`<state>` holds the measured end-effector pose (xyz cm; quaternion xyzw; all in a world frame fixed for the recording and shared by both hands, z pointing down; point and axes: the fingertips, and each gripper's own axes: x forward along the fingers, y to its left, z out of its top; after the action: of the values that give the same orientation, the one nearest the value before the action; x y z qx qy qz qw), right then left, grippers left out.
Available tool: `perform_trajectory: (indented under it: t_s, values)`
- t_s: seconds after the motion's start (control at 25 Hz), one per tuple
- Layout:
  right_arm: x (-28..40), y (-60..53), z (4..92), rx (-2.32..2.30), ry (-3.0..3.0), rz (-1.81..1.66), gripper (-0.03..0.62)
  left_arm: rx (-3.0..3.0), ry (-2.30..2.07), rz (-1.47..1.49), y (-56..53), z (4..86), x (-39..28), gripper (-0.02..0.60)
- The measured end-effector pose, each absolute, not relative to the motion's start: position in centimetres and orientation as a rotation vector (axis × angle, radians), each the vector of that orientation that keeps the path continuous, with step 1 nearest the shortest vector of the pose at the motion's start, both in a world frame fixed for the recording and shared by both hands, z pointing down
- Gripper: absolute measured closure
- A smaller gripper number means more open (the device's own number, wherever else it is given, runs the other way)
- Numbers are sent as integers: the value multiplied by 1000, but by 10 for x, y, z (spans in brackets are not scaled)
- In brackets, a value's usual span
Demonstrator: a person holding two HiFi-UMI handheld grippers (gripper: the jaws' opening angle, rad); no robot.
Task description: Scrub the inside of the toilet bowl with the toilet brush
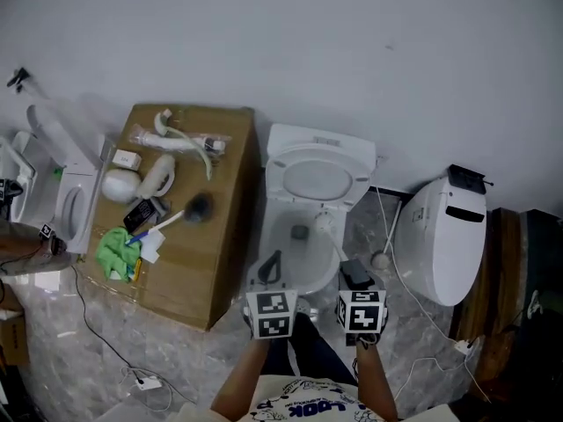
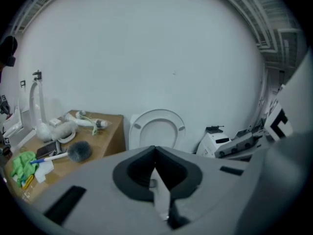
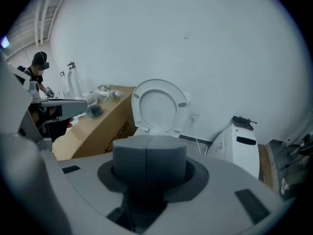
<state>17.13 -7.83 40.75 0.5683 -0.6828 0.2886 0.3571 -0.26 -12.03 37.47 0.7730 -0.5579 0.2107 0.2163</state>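
Left of the toilet (image 1: 317, 179), on top of a box (image 1: 220, 262) that stands against its side, lies the brush (image 1: 195, 208), not yet picked up. Its dark head is the end nearest the toilet; its white handle runs away from the toilet, slanting toward the person's side. Both grippers hover at the near rim of the toilet, side by side. The left gripper (image 1: 271, 269) is on the box side, so it is clearly the nearer of the two. Its jaws are together at the tips, with nothing between them. The right gripper (image 1: 355, 275) sits further from the box; its jaws are pressed flat together and also hold nothing. Seen from the left gripper view, the brush (image 2: 78, 152) is off to the left and ahead, lying broadside. The reach probably has to swing left, away from the toilet, with the jaws opened and turned across the handle.
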Motion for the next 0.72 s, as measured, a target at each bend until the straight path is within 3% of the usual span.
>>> perform_trajectory:
  t_s: [0.72]
  values:
    - [177, -51, 321, 1525, -1887, 691, 430, 2289, -1635, 472, -95, 261, -1, 580]
